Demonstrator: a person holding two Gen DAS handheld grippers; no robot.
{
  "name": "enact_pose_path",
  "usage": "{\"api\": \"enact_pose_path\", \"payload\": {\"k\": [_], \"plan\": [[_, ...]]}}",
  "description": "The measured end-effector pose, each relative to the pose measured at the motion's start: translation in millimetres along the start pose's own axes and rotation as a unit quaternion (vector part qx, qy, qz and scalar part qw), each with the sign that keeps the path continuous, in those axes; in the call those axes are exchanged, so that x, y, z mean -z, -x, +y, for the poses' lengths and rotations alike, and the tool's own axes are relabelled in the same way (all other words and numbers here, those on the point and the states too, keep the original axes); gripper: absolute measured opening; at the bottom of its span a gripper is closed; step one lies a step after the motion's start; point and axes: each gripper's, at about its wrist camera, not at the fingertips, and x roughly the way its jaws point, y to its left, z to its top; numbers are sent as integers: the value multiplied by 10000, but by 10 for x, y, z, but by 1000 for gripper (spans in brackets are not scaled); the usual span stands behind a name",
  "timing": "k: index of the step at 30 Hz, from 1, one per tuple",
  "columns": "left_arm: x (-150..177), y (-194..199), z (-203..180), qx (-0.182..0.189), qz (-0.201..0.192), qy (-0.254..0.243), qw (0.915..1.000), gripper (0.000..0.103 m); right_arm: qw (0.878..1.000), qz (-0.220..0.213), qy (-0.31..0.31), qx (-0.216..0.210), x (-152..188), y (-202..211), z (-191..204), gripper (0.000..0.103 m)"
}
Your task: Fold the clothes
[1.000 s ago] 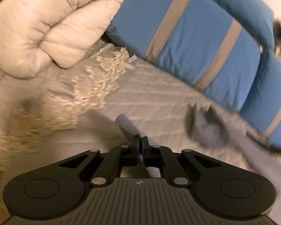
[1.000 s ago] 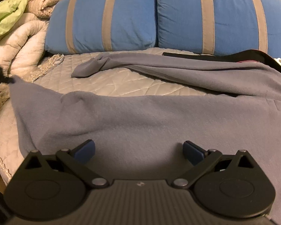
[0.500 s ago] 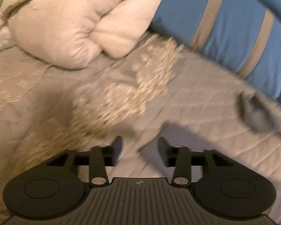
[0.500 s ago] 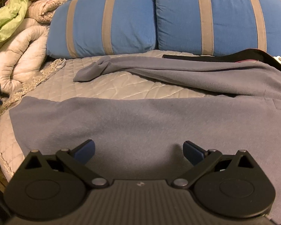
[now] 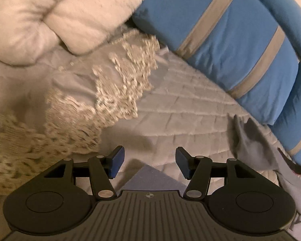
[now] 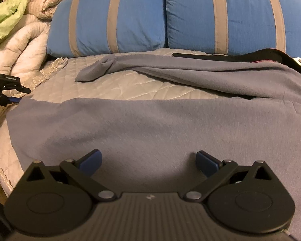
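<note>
A grey-blue garment (image 6: 150, 132) lies spread flat across the quilted bed, one sleeve (image 6: 102, 70) stretched toward the pillows. My right gripper (image 6: 148, 161) is open and empty, low over the garment's near part. My left gripper (image 5: 149, 165) is open and empty, just above the garment's left corner (image 5: 150, 177); it also shows at the left edge of the right wrist view (image 6: 8, 89). The sleeve end shows at the right of the left wrist view (image 5: 248, 144).
Two blue pillows with tan stripes (image 6: 170, 18) stand at the head of the bed. A rolled white comforter (image 5: 56, 16) and a lace-edged cover (image 5: 114, 96) lie at the left. A black item (image 6: 240, 56) lies behind the garment. A light-green cloth (image 6: 8, 12) sits on the pile.
My left gripper opened and let go of the garment's corner, which now lies flat on the bed. The right gripper stayed open and barely moved.
</note>
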Motion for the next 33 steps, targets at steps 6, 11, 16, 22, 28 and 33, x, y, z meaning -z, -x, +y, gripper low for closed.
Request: {"api": "enact_pose_path", "payload": {"k": [6,11,16,22,28,33], "plan": [[7,62,-136,-115,-58,-544,9984,1,10000,-8,-39,-50,-8,14,-25,103],[32,227,-250,-484,-593,-1073,9913,1,9997,-72,-203,-111,-29,34,-64,103],[8,205,-240,-889,-718,-1040,9880,1,9995,-201,-237,-101,-39,64,-74,103],[-12,155,-124,-972,-482,-788,9910,10,9994,-249,-235,-59,-50,84,-89,103],[120,433,52,-857,-285,-366,9952,43,9990,-285,-316,-96,-66,119,-118,103],[321,675,337,-588,-164,340,9976,45,9989,-320,-297,-145,-65,152,-110,103]]}}
